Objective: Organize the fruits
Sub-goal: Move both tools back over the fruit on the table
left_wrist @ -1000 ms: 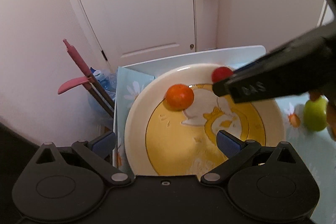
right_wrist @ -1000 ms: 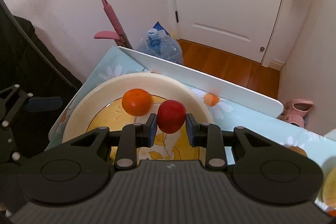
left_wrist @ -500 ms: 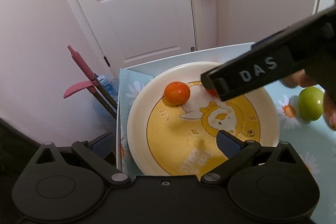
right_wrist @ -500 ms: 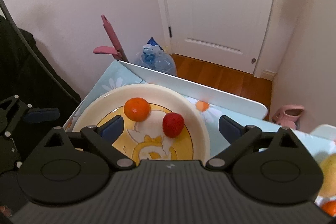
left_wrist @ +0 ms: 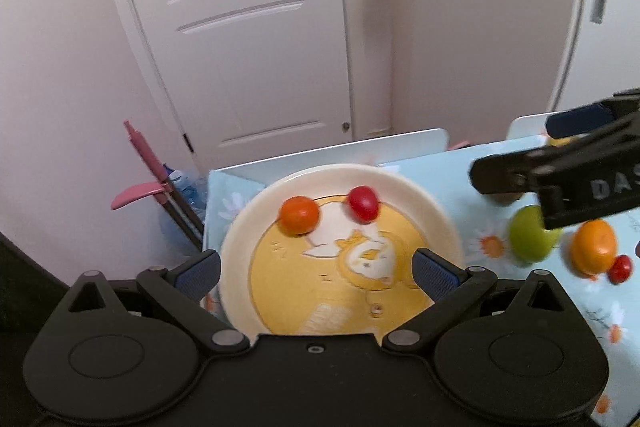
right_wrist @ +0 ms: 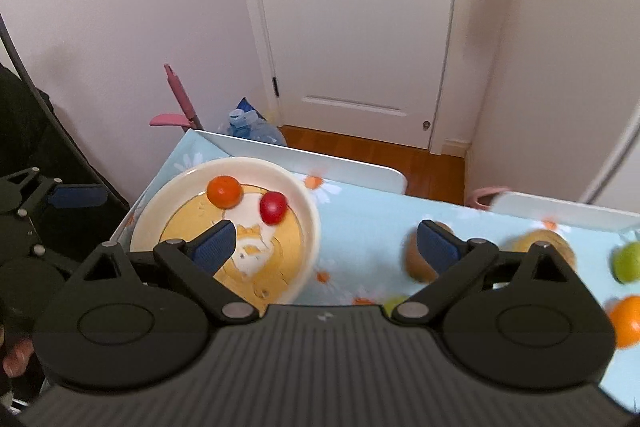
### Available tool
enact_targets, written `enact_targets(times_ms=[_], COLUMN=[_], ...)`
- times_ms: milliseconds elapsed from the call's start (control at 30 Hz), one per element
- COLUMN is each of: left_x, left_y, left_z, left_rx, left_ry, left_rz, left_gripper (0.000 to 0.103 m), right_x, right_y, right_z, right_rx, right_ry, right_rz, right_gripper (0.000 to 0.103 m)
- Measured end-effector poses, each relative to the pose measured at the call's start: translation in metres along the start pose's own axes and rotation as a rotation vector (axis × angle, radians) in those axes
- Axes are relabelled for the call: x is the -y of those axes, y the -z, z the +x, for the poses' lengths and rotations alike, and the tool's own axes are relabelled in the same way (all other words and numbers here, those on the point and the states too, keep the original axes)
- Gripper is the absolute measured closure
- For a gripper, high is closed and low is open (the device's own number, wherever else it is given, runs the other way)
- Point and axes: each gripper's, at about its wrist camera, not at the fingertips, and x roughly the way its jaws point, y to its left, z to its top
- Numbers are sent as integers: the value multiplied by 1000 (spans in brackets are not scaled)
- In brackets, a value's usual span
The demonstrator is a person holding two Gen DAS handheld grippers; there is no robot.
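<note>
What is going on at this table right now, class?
A person holding a tool in each hand is sorting fruit onto a cream and yellow plate. A small orange and a red fruit lie on it, apart from each other. Both the left tool and the right tool are open and empty. A green fruit, a bigger orange and others wait on the flowered tablecloth.

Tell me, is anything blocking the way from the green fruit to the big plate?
Nothing visible does. Between the green fruit and the plate lies only bare flowered tablecloth. The right gripper hangs open above it, holding nothing.
</note>
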Motion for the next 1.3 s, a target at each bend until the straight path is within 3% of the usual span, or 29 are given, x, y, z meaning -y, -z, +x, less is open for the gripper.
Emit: enact_targets(times_ms=[267, 633, 933, 1300], left_x=[41, 120, 190, 252], left_y=[4, 5, 4, 4], left_z=[-40, -61, -48, 6], left_rx=[58, 44, 17, -49], left_ry=[10, -10, -30, -16], left_rz=[14, -53, -87, -98], left_gripper=[0, 0, 2, 9], right_x=[56, 141, 214, 274], right_y=[33, 78, 101, 115], right_z=[-53, -93, -94, -60], right_rx=[26, 15, 9, 0], right_ry=[68, 106, 108, 122], right_rz=[16, -19, -4, 22], right_gripper=[0, 0, 0, 0])
